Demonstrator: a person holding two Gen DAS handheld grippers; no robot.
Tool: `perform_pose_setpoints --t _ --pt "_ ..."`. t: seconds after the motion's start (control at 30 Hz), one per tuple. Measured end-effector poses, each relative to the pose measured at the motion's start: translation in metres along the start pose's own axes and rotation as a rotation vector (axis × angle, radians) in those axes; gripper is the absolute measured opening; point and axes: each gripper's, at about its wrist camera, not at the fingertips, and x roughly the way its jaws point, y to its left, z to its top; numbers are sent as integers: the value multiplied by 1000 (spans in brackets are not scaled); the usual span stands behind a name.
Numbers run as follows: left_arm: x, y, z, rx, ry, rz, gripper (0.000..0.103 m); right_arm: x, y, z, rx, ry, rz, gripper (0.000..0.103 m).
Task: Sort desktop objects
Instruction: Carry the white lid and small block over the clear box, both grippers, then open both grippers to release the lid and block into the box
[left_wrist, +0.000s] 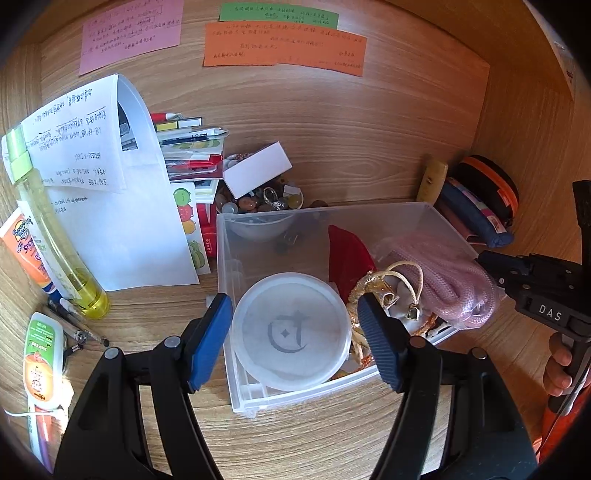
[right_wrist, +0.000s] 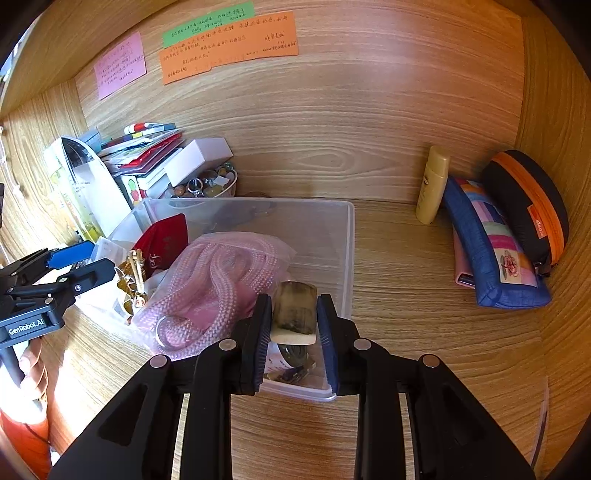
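A clear plastic bin (left_wrist: 332, 211) (right_wrist: 348, 258) sits on the wooden desk. In it lies a round white lidded container (left_wrist: 291, 332) with a moon-and-star mark. My left gripper (left_wrist: 293, 297) (right_wrist: 99, 256) straddles it with its blue pads just off its sides, open. My right gripper (right_wrist: 294, 299) (left_wrist: 487, 260) is shut on a small brown-olive block (right_wrist: 295, 314) with a cream end, above the bin's near right corner. A bagged pink rope (left_wrist: 443, 280) (right_wrist: 214, 280), a red pouch (left_wrist: 347, 254) (right_wrist: 162, 240) and a gold-corded trinket (left_wrist: 384, 284) also lie in the bin.
Left of the bin stand white papers (left_wrist: 110, 192), a yellow-green bottle (left_wrist: 55, 236), tubes and pens. A bowl of beads (left_wrist: 266, 199) and stacked booklets sit behind. A yellow bottle (right_wrist: 432, 184), blue pencil case (right_wrist: 491, 251) and black-orange case (right_wrist: 528, 206) line the right wall.
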Motion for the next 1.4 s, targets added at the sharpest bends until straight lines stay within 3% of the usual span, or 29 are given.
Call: perform_pose_setpoints --t 0.1,0.5,0.57,0.83,1.17,1.4 --pt "-4 -3 -1 6 -3 1 72 -6 1 0 1 -11 7 25" --pt "-25 -10 -3 6 -32 1 75 -39 12 -3 -28 -96 5 60" --pt "-30 -12 -4 8 -40 2 83 -44 16 -4 -37 -110 5 64" --pt "-48 -17 -9 15 -72 14 93 -58 33 -11 -80 -139 8 78" --pt "-63 -30 -25 36 -98 95 99 -73 41 -23 -86 -145 29 83" --pt "-69 -34 -35 28 -104 99 100 -78 40 -33 -75 -139 37 84"
